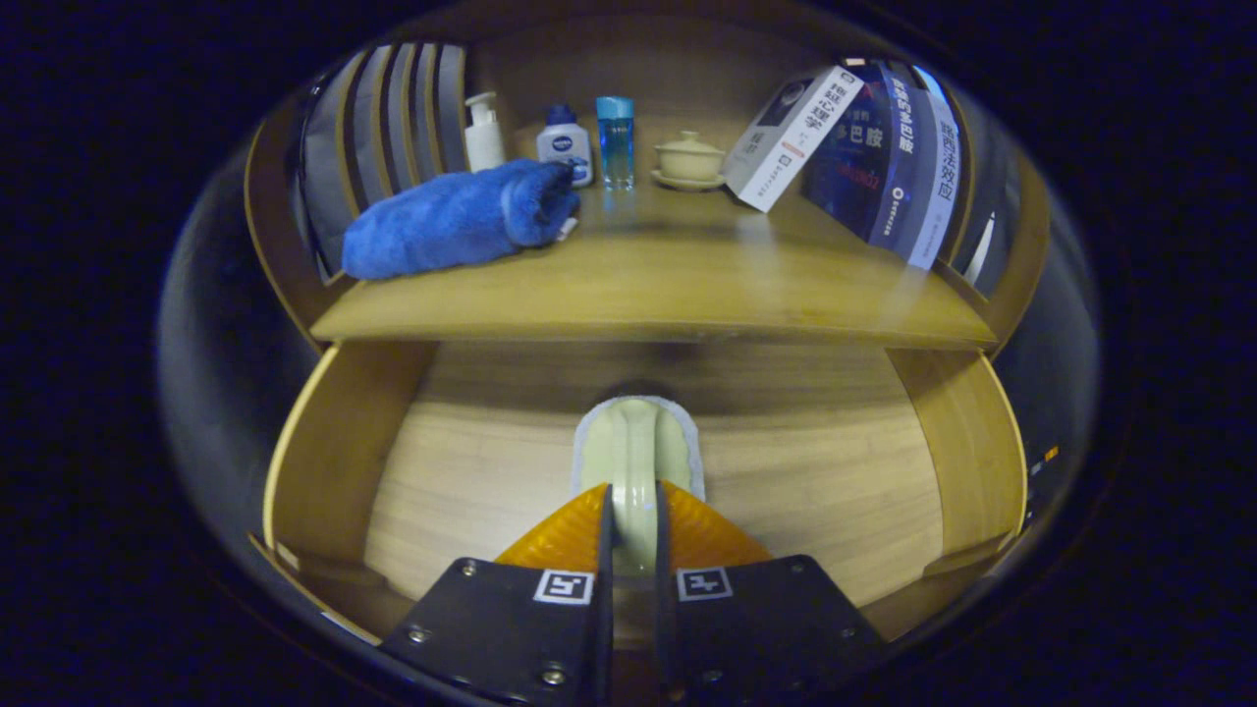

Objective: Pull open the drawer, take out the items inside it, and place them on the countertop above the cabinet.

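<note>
Gripper: we saw our gripper [633, 520] clenched on the brush [636, 454], both fingers pressing its pale arched handle from either side.
Brush: it sat between the fingers and reached just ahead of them, above the drawer floor; we could not tell whether it was touching the wood or lifted clear.
Why held so: the handle is a narrow ridge, so we judged a pinch across it the surest hold for a straight lift.
Drawer: the drawer [339, 442] stood pulled open below the countertop, and we made out nothing else on its floor.
Countertop: the countertop [668, 285] lay beyond the fingers, its front and middle bare.
Towel: a rolled blue towel [457, 218] lay on the countertop's left side, likely one of the items we had to take out.
Back row: bottles [565, 142], a blue glass [616, 139] and a lidded cup [689, 157] stood along the back, with books [884, 147] leaning at the right.
Next: we judged the brush had to rise over the countertop's edge and land on the bare wood beside the towel.
</note>
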